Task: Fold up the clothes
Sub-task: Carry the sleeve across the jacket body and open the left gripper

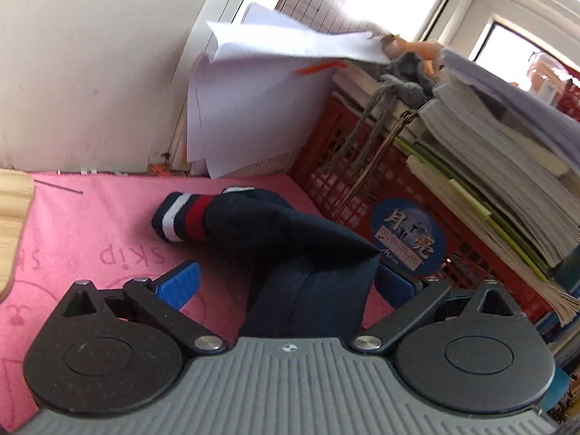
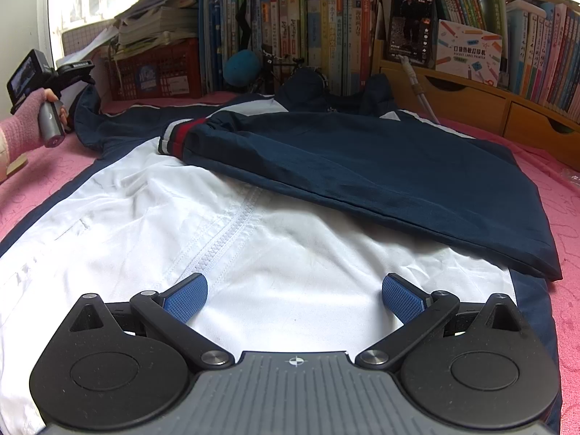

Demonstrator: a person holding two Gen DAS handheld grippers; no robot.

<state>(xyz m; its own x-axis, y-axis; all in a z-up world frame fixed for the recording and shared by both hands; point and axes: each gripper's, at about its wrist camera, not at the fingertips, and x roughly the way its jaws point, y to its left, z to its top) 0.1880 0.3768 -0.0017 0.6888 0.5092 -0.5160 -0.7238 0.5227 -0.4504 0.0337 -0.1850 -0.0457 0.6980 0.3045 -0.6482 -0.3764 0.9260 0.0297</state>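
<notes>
Pink cloth (image 2: 565,217) is covering the desk, the jacket (image 2: 181,224) lying flat, one sleeve (image 2: 362,166) folded across. Left tool (image 1: 286,284) is gaping around the other sleeve (image 1: 290,239), ungripped; right tool (image 2: 294,295) is hovering released. Best pinching near the striped cuff (image 1: 181,217), folding squarely.

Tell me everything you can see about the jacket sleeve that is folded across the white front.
The sleeve is dark navy, of thin woven fabric, with a ribbed cuff striped navy, white and red. It lies flat and slightly wrinkled, diagonally across the white front of the jacket, cuff toward the far left. It covers the upper part of the white zipper. Neither gripper touches it.
</notes>
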